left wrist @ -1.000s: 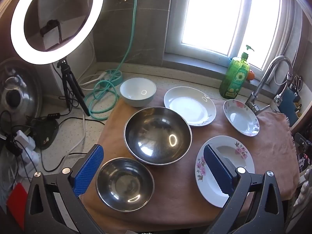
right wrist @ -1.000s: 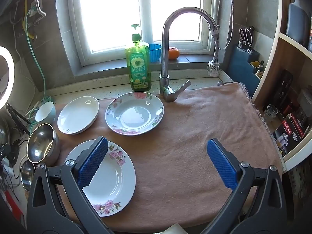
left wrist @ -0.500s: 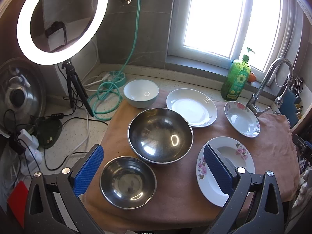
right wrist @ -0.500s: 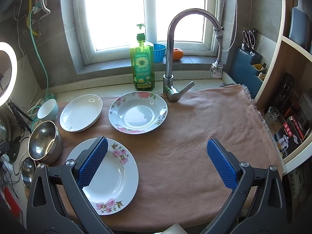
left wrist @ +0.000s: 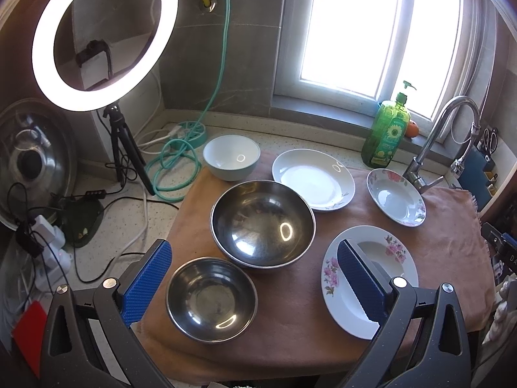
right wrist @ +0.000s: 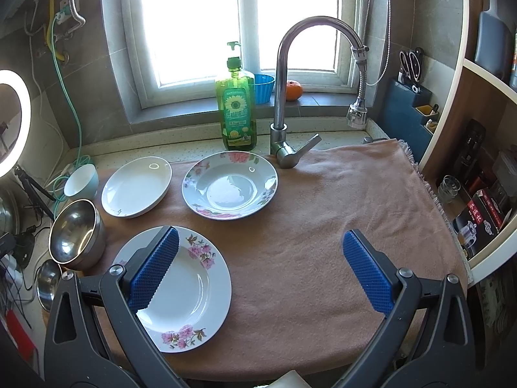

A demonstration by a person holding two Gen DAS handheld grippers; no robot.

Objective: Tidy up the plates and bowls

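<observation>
Six dishes lie apart on our towel-covered bench: small steel bowl [left wrist: 211,300], big steel bowl [left wrist: 262,223], then flowered plate [right wrist: 181,291]. Our left tool [left wrist: 255,281] and right tool [right wrist: 258,268] gape wide, empty. Glazed rims could slip from the pads.

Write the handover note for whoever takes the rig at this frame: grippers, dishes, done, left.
Left gripper: open, empty, above the steel bowls.
Right gripper: open, empty, above the cloth.
Dishes all lie apart on the cloth: small steel bowl, large steel bowl, white bowl, white plate, two floral plates.
Done: nothing stacked.
Left: probably nest the bowls, stack the plates.
</observation>
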